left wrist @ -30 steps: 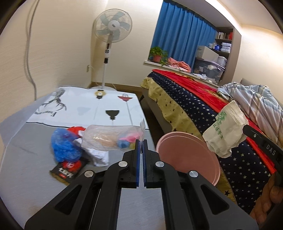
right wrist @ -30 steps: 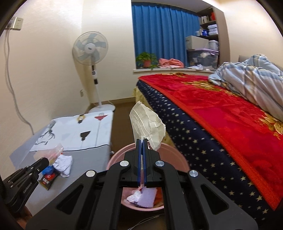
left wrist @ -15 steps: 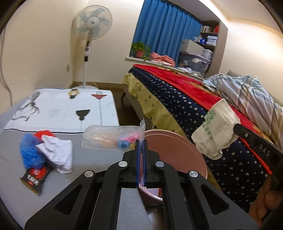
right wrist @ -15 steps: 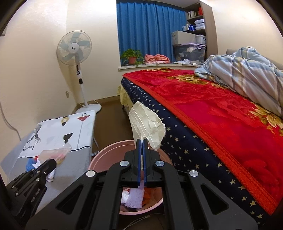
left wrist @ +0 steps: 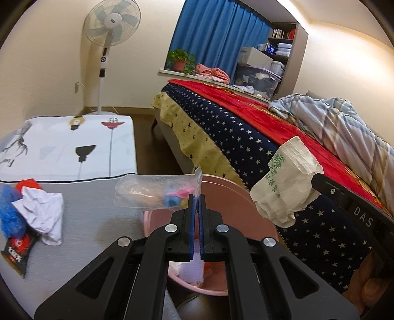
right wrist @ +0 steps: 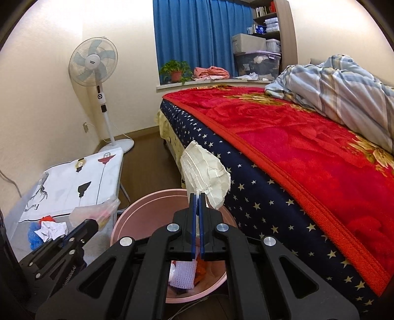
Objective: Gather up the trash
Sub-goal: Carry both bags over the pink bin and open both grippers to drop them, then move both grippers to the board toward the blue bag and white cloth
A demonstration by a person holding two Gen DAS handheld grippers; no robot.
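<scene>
My left gripper [left wrist: 196, 197] is shut on the edge of a clear plastic bag [left wrist: 152, 192] with coloured scraps inside, held above the rim of the pink trash bin [left wrist: 236, 194]. My right gripper [right wrist: 197, 197] is shut on a crumpled cream paper bag [right wrist: 204, 172], held over the same pink bin [right wrist: 147, 206], which holds white and orange trash. The paper bag also shows in the left wrist view [left wrist: 283, 182], and the plastic bag shows in the right wrist view [right wrist: 98, 211].
A grey table [left wrist: 98, 221] at the left holds a white crumpled paper [left wrist: 41, 214], a blue fuzzy item [left wrist: 9, 211], a red item [left wrist: 27, 184] and a black snack wrapper [left wrist: 17, 253]. A bed [right wrist: 295, 147] is right of the bin. A standing fan [left wrist: 110, 22] is behind.
Both grippers have moved toward the bin with their bags. The left gripper's plastic bag has shifted right, from over the table to the bin's rim.
</scene>
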